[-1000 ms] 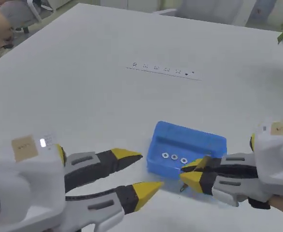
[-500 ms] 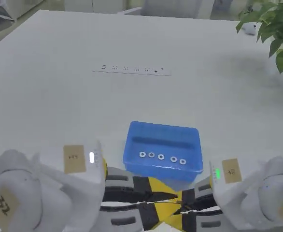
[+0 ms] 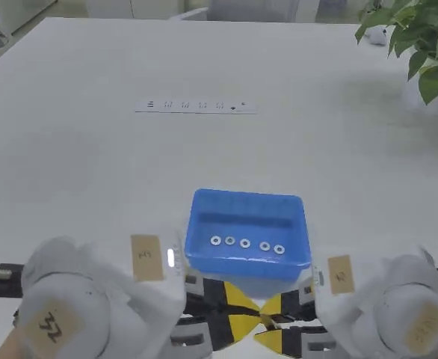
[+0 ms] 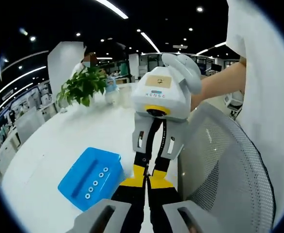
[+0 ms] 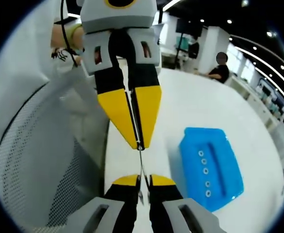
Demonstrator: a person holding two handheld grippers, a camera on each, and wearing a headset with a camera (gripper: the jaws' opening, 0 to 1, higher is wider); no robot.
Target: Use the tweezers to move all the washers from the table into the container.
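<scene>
Washers (image 3: 245,243) lay in the container (image 3: 247,200); left gripper (image 5: 139,144) and right gripper (image 5: 141,181) jaws pinched the tweezers (image 5: 140,164); one should let go gently.

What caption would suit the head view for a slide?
Five small silver washers lined up inside a blue rectangular plastic container on a white table.
</scene>
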